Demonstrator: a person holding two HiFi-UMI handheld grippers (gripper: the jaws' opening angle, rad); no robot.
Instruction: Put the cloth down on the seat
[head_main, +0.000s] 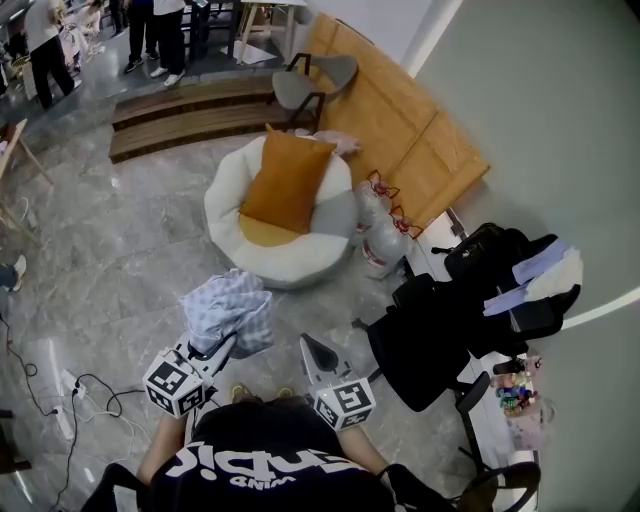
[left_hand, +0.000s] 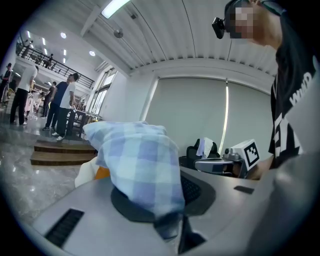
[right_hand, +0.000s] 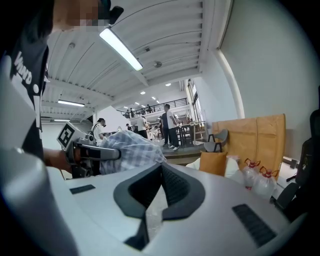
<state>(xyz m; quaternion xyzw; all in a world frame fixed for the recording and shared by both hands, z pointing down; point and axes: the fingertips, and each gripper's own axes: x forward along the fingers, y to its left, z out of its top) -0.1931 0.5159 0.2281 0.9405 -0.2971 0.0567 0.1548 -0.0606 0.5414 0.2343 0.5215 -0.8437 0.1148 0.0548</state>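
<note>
A blue-and-white checked cloth (head_main: 230, 308) hangs bunched above the grey marble floor, and my left gripper (head_main: 226, 345) is shut on it. In the left gripper view the cloth (left_hand: 137, 162) fills the space between the jaws and hides their tips. The seat is a round white beanbag chair (head_main: 232, 215) with an orange cushion (head_main: 288, 180) leaning on it, and it stands a short way beyond the cloth. My right gripper (head_main: 306, 345) hovers just right of the cloth. Its jaws are shut with nothing in them, and in its own view the right gripper (right_hand: 161, 168) shows only floor below.
Two clear water jugs (head_main: 380, 240) with red handles stand right of the seat. A black office chair (head_main: 440, 335) draped with clothes sits at the right, by a desk edge (head_main: 490, 420). Wooden boards (head_main: 400, 130), a grey chair (head_main: 318, 78), steps (head_main: 190, 110), floor cables (head_main: 60, 400) and people (head_main: 45, 45) are around.
</note>
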